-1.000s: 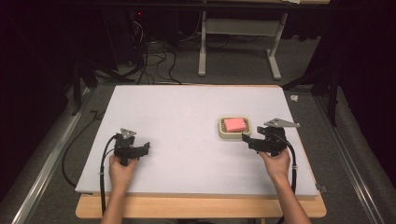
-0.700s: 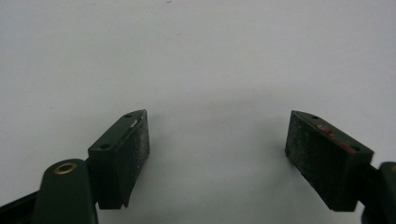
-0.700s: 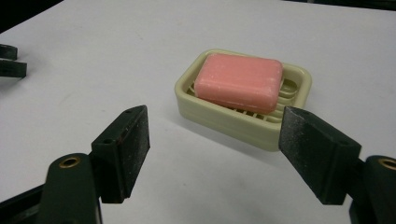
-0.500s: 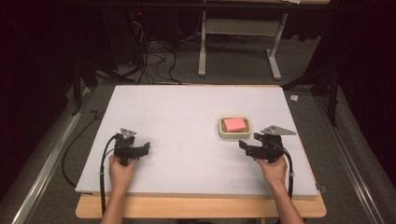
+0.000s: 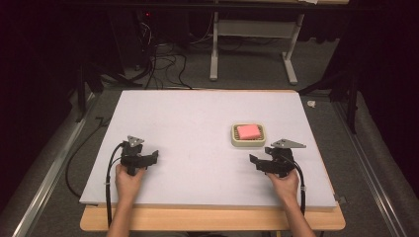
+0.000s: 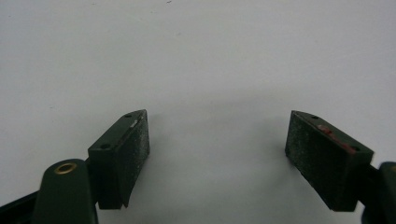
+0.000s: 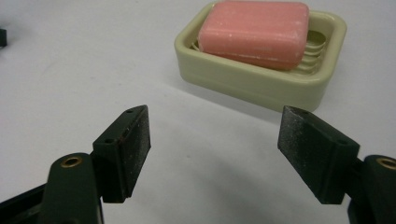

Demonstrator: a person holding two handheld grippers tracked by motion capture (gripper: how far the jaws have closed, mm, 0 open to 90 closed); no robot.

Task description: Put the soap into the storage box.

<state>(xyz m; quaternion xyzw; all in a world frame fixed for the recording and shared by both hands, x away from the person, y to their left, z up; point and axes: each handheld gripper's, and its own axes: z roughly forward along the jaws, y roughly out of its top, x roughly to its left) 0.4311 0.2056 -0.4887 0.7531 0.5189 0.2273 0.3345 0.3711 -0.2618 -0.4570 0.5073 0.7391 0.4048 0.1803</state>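
Observation:
A pink bar of soap [image 5: 248,131] [image 7: 254,32] lies in a cream soap dish [image 5: 234,141] [image 7: 252,86] on the right half of the white tabletop [image 5: 197,113]. My right gripper [image 5: 260,158] [image 7: 212,135] sits low over the table just in front of the dish. Its jaws point at the dish, have just been closing a little, and stand open with nothing between them. My left gripper [image 5: 142,158] [image 6: 217,135] rests on the left side near the front edge, open over bare white surface.
The tabletop sits on a wooden bench whose front edge [image 5: 212,219] shows below the hands. Cables [image 5: 163,59] and a grey table frame [image 5: 252,44] stand on the floor beyond the far edge. Metal rails [image 5: 49,173] run along both sides.
My right gripper has come down and back toward the front edge, ending just in front of the soap dish. The left gripper, the soap and the dish have stayed put.

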